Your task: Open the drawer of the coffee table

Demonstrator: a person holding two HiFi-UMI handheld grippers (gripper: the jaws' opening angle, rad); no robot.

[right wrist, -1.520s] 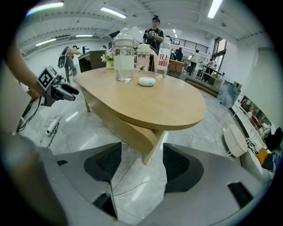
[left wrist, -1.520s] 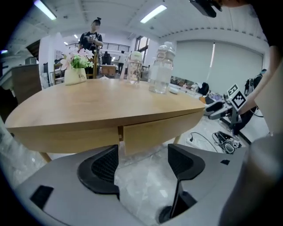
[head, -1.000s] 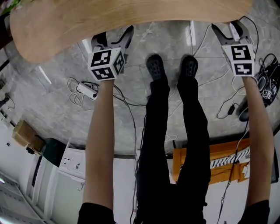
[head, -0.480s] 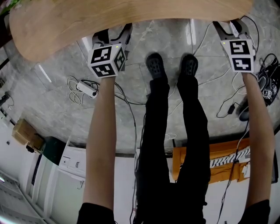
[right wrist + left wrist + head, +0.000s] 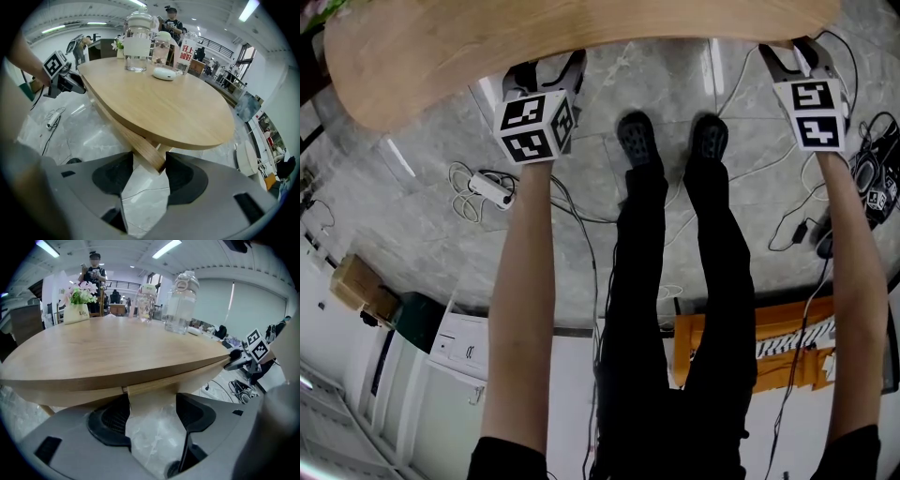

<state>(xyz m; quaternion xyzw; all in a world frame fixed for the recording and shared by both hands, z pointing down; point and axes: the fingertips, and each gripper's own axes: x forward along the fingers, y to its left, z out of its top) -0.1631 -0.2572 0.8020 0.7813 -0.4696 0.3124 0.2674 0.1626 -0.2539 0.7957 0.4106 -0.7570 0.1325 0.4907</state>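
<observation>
Wood-grained and oval, the coffee table (image 5: 581, 28) stood straight ahead of both arms, its near edge covering the gripper tips. The left gripper (image 5: 152, 411) had just been closing, jaws wide apart, with the drawer front (image 5: 152, 389) beneath the tabletop rim between them. The right gripper (image 5: 149, 176) had likewise been closing, jaws apart astride the drawer front's end, a gap showing beside one pad.
</observation>
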